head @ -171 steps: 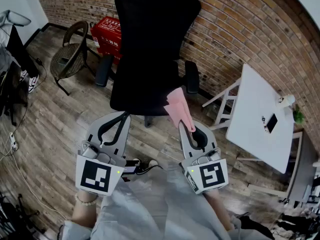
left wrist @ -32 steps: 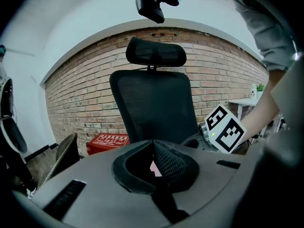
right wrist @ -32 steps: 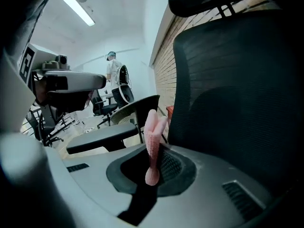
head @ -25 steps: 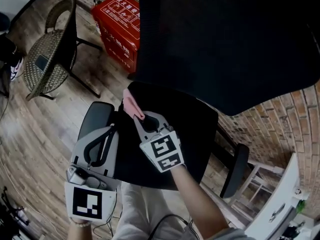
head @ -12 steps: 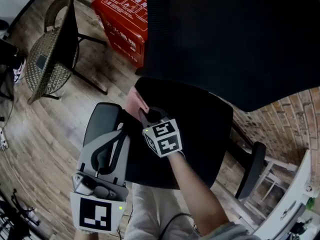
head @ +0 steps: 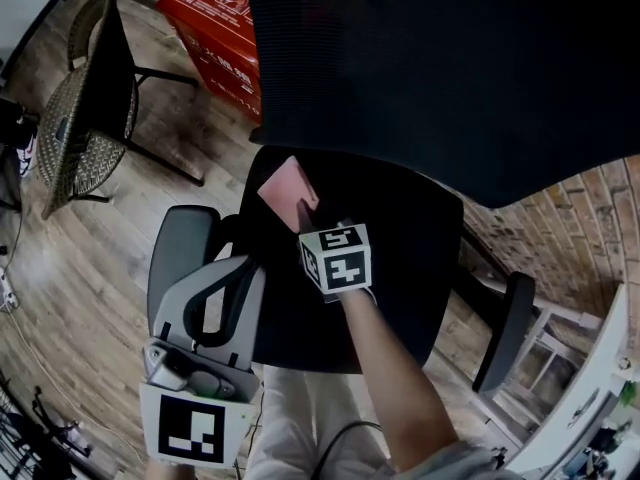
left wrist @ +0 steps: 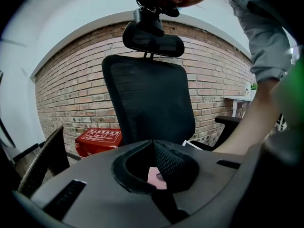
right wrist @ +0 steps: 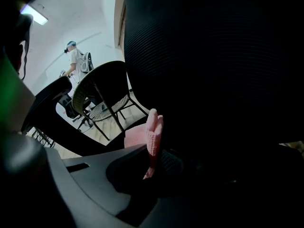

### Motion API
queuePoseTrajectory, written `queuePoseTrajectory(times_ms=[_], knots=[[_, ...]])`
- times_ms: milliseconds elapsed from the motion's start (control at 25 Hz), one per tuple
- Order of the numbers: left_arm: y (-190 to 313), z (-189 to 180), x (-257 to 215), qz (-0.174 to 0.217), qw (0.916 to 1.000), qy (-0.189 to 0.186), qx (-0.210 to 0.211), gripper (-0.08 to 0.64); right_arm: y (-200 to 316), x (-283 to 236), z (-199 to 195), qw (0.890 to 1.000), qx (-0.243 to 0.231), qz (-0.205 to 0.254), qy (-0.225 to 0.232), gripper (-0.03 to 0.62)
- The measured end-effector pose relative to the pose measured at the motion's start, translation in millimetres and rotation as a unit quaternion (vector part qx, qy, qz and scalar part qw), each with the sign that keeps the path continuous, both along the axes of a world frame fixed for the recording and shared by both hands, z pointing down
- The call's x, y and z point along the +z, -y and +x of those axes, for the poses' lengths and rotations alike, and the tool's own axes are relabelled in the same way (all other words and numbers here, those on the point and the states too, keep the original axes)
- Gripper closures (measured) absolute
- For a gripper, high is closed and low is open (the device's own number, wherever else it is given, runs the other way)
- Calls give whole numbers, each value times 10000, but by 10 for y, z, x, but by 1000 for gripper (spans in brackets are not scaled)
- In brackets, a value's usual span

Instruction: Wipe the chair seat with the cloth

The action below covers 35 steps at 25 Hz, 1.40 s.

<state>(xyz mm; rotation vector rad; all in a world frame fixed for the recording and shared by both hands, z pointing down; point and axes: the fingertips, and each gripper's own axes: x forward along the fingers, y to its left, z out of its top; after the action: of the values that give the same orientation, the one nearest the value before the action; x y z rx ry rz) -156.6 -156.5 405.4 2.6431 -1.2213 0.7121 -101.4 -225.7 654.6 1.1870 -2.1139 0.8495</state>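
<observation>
Pink cloth (head: pixel 288 190) is clamped in the right hand-held gripper (head: pixel 308 213) and lies at the rear of the chair seat (head: pixel 400 258), evidently for wiping. The left hand-held gripper (head: pixel 238 268) is closed, empty and held aside.

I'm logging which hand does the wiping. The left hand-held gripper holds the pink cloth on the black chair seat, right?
Not quite. It is the right hand-held gripper that holds the pink cloth on the black chair seat, as the head view and the right gripper view both show. The left hand-held gripper is shut on nothing.
</observation>
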Motion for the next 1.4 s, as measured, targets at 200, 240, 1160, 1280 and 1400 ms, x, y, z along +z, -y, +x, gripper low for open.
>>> queuePoseTrajectory(times_ms=[200,240,1160,1280,1400], knots=[[21,224,41,-36,9999,-51,91,541,5,98,462,9992,350,-72,-182,538],[21,283,46,-30,9999,-59,129,541,1,114,569,9988,432,-80,-219,538],[-48,1239,41,55,9964,-38,844,541,-496,20,2815,9736,1726,-138,-1487,538],[-72,1338,1,63,9957,-69,925,541,-618,11,2973,9699,1744,-237,-1683,538],[-72,1392,-49,146,9947,-90,1016,541,-668,18,3008,9699,1772,-287,-1645,538]])
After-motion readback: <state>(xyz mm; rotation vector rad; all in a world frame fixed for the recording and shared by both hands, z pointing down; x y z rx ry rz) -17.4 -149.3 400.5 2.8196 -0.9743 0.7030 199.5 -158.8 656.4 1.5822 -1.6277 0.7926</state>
